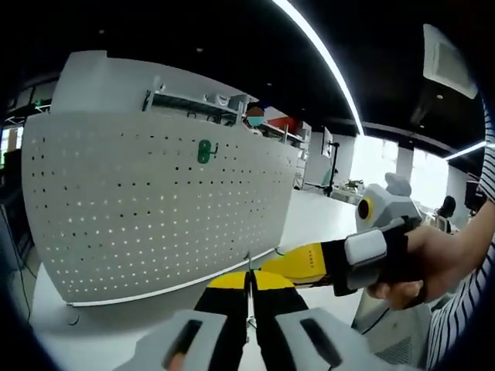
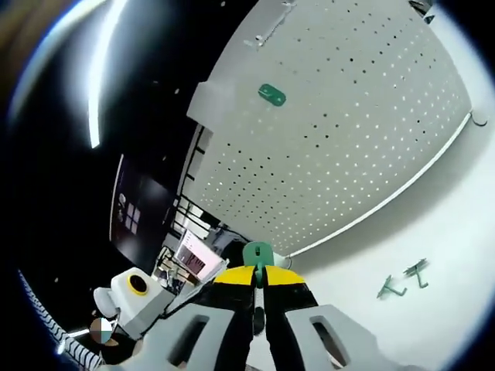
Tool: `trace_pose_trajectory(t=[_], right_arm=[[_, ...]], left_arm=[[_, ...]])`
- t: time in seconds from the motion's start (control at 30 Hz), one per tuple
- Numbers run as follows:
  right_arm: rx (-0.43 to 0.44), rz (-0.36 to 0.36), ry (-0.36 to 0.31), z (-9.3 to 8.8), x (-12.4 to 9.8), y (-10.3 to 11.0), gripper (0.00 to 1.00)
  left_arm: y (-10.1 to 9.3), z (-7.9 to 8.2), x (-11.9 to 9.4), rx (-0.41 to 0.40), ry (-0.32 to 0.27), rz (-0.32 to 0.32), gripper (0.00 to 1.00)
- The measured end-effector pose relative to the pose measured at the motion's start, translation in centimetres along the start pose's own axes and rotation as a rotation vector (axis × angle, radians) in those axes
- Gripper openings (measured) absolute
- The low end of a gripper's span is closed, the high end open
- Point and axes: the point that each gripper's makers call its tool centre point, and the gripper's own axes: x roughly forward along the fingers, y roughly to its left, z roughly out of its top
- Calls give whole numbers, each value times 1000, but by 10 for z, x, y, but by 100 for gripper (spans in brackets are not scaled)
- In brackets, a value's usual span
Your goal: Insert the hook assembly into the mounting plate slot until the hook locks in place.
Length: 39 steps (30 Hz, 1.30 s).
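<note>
A white pegboard (image 1: 155, 209) stands upright on the table, with one green hook (image 1: 203, 151) mounted near its top; both show again as the pegboard (image 2: 348, 139) and the mounted hook (image 2: 271, 95). My right gripper (image 2: 259, 280) is shut on a green hook assembly (image 2: 257, 253), held a little short of the board's lower edge. My left gripper (image 1: 249, 280) has its yellow-tipped jaws pressed together; a thin grey line runs along the seam and I cannot tell if anything is held. The right gripper (image 1: 309, 263), in a person's hand, comes in beside it.
Two spare green hooks (image 2: 402, 282) lie on the white table (image 2: 433, 232) in front of the pegboard's base. The table (image 1: 325, 212) stretches behind the board. A person with shelving stands behind the board's top edge. A striped sleeve (image 1: 464, 309) is at right.
</note>
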Motion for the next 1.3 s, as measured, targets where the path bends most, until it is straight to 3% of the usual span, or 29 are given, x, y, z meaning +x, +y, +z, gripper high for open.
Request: trace_pose_trajectory(t=[0.13, 0.53, 0.6, 0.77, 0.83, 1.07, 1.3], right_arm=[[-47, 10, 12, 3, 3, 4, 0], [-200, 9, 50, 9, 2, 5, 0], [-265, 7, 51, 12, 2, 6, 0], [-304, 17, 37, 19, 2, 16, 0], [-423, 16, 35, 24, 4, 21, 0], [-559, 30, 41, 24, 10, 33, 0], [-578, 49, 42, 22, 17, 38, 0]], left_arm=[[3, 5, -2, 24, 2, -1, 3], [14, 7, -11, -21, 19, -18, 24], [14, 6, -12, -51, 22, -29, 30], [10, 6, -18, -112, 21, -64, 45], [12, 4, -21, -146, 18, -60, 52], [11, -2, -27, -171, 30, -58, 74], [5, -5, -31, -184, 26, -59, 91]])
